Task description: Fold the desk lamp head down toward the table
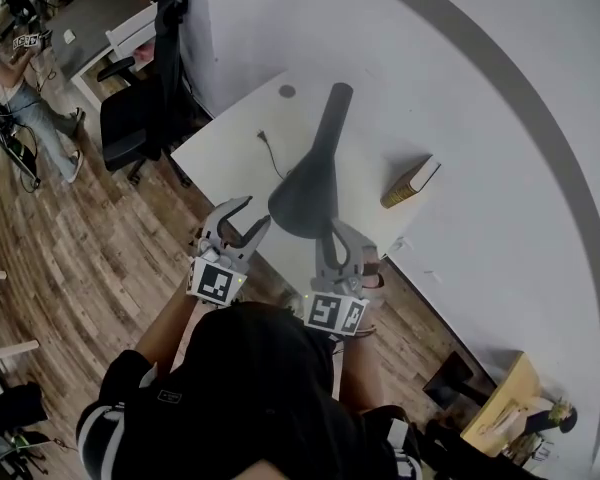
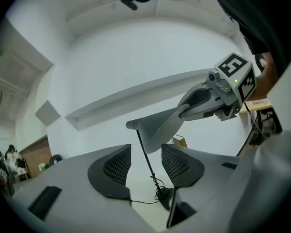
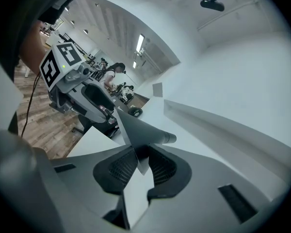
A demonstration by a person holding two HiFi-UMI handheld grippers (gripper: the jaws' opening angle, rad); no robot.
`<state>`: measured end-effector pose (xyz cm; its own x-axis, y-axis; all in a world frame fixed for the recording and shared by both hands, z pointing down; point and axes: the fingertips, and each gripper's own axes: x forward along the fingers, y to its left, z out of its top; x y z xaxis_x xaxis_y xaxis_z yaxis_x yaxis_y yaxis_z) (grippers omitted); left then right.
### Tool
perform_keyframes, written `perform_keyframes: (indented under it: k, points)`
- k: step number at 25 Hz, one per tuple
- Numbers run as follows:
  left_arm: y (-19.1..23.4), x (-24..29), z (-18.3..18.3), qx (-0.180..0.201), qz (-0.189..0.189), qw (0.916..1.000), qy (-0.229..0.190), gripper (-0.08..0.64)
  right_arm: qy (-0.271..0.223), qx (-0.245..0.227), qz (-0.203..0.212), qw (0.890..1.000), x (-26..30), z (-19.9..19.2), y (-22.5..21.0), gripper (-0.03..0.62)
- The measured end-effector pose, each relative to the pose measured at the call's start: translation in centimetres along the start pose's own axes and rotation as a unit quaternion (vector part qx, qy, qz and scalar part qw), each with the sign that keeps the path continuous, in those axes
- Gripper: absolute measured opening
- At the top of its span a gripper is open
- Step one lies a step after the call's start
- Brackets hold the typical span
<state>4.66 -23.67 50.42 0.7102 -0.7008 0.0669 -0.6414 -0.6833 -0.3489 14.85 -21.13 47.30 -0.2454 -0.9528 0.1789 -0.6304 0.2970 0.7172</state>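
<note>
The middle of the desk (image 1: 230, 158) along its near edge is taken up by the lamp head (image 1: 305, 203), on which the right gripper (image 3: 139, 163) is clamped. Bare top is left toward the left edge, crossed only by a thin cord (image 1: 270, 153). A book (image 1: 411, 182) is laid at the right edge, near the wall (image 1: 430, 68). An office chair (image 1: 145, 98) is parked off the far left corner.

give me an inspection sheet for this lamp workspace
surface: white table against a white wall
job's things: desk lamp head raised above the table on its thin stem
clutter: book near the wall; small round disc
grippers: left gripper jaws apart, nothing gripped; right gripper jaws closed on the lamp head's edge
cables: lamp cable loose, plug lying on the table
surroundings: office chair, wood floor
</note>
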Motion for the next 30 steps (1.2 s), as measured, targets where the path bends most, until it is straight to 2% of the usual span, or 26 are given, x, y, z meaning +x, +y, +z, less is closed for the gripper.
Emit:
perform_keyframes:
  k: [4,7,10,15,18,22,30]
  points:
    - [-0.7,0.1,1.9,0.08,-0.01,0.9967,-0.01,0.23,0.0,-0.002,0.001,1.0,0.0,0.0,0.0,0.081]
    - [-1.3,0.4,3.1,0.158,-0.017,0.9872,-0.013,0.232,0.0,-0.004,0.001,1.0,-0.1,0.0,0.1,0.081]
    - [-1.8,1.1,4.0,0.203,-0.029,0.9786,-0.018,0.232,0.001,-0.004,0.0,1.0,-0.1,0.0,0.0,0.081]
    - [-2.5,2.3,4.4,0.274,-0.035,0.9611,-0.01,0.136,0.002,-0.007,-0.001,1.0,-0.2,0.0,0.0,0.08]
    - [-3.0,2.5,4.4,0.284,-0.036,0.958,-0.009,0.08,0.001,-0.006,-0.003,1.0,-0.1,0.1,0.0,0.08]
    - [-3.1,2.8,3.9,0.283,-0.035,0.9585,-0.002,0.08,0.004,-0.012,-0.005,1.0,0.2,-0.3,0.2,0.081]
    - [-3.9,3.2,2.1,0.322,-0.028,0.9461,0.012,0.083,0.019,-0.059,-0.01,0.998,0.6,-1.9,1.5,0.087]
